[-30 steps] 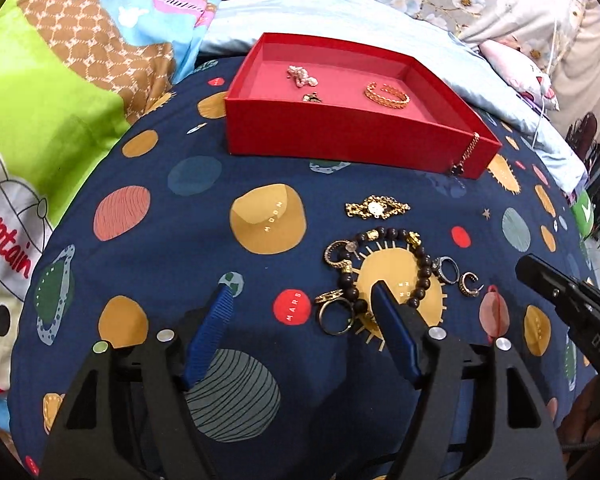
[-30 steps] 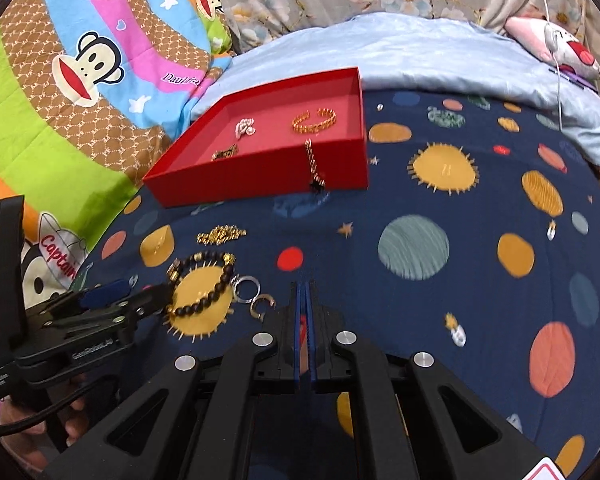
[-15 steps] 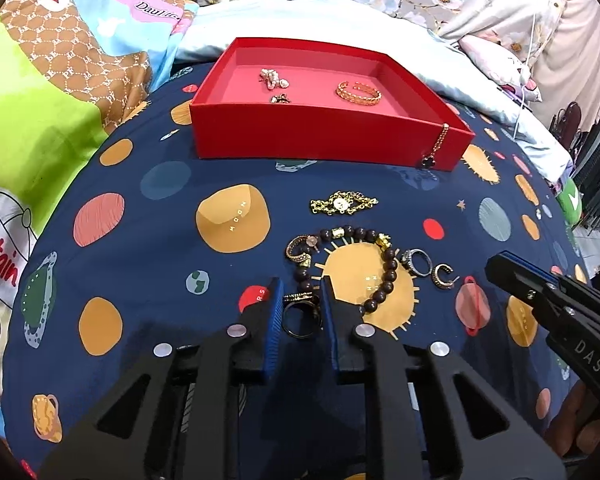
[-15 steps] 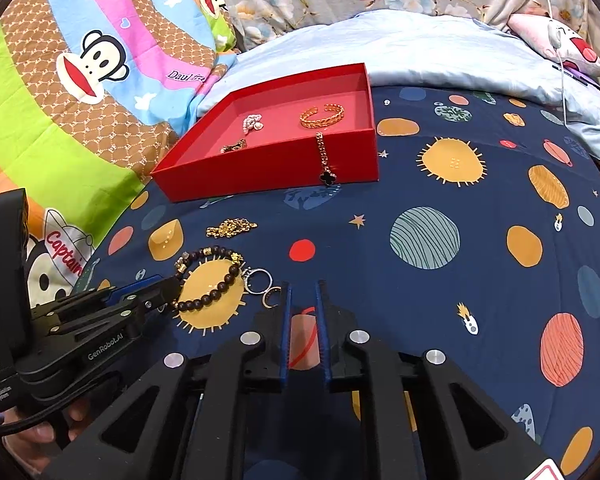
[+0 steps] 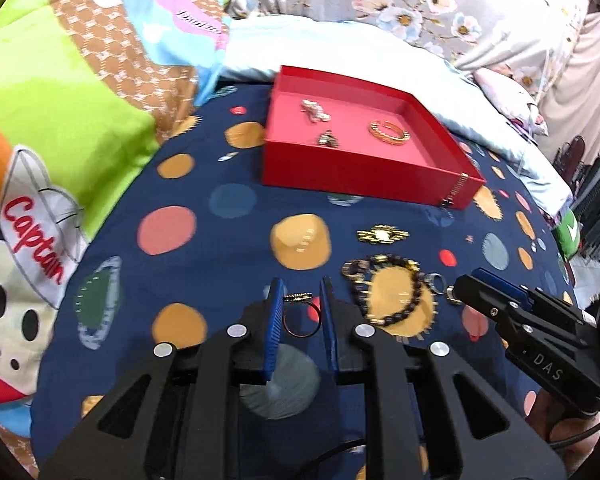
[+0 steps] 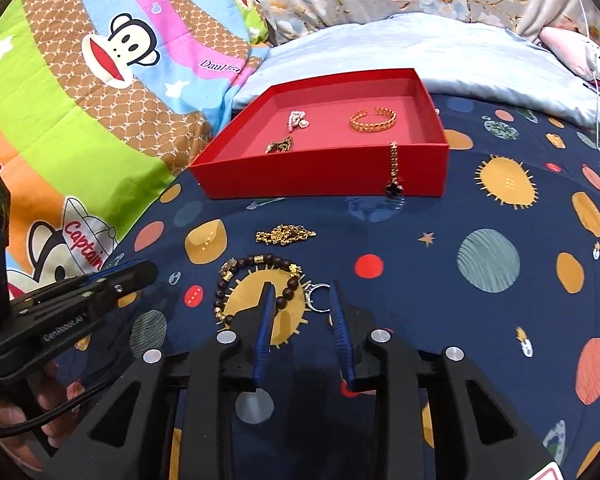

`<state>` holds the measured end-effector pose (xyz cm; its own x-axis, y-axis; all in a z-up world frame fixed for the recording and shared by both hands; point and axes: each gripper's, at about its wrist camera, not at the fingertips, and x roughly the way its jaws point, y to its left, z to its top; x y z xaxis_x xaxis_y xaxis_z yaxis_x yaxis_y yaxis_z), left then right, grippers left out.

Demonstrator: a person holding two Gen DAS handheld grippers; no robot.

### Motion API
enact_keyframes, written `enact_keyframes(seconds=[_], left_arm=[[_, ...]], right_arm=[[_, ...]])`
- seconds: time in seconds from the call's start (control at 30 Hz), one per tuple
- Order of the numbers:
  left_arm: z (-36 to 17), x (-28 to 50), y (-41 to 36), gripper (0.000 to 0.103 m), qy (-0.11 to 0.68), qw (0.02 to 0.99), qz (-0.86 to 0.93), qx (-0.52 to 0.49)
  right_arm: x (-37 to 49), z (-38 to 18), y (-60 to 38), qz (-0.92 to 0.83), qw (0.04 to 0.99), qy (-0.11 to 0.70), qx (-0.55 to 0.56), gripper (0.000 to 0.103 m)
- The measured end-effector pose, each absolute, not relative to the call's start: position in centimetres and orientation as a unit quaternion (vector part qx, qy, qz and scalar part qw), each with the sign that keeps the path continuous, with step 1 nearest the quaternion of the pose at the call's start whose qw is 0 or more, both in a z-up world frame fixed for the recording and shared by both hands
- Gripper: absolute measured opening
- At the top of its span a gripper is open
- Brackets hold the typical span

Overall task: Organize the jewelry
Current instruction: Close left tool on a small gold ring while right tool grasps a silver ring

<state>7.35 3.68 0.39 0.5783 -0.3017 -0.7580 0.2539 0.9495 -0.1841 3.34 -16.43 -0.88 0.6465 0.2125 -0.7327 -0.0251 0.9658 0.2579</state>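
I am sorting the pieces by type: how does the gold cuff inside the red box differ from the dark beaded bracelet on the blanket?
The gold cuff is open-ended metal; the beaded bracelet is a closed loop of dark beads with gold charms. The cuff lies in the red box; the bracelet, clearly wider, lies outside on the blanket. Both lie flat.

You are wielding black grippers with blue ribbed pads [image 6: 262,332], silver screws, a "DAS" marking, perhaps a trailing black cable.

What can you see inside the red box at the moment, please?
Inside the red box: a gold cuff bracelet, a pearly piece and a dark-gold piece. A chain with black clover hangs over the front wall, which hides the nearest floor.
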Motion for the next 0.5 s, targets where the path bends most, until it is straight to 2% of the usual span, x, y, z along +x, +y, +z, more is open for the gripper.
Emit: enact_keyframes(seconds=[0.27,0.37,0.5], left_arm=[[-0.1,7.8,4.9,0.018,0.436,0.887,-0.148,-0.04],[-0.2,7.8,4.7,0.018,0.438,0.885,-0.153,-0.04],[-0.3,7.9,4.4,0.018,0.439,0.884,-0.156,-0.038]], right_arm=[[4.3,-2.2,-16.6,0.05,0.895,0.432,0.097,0.028],[5.1,-2.8,-16.5,0.048,0.892,0.44,0.088,0.034],[5.8,-3.1,-16.0,0.049,0.893,0.442,0.07,0.035]])
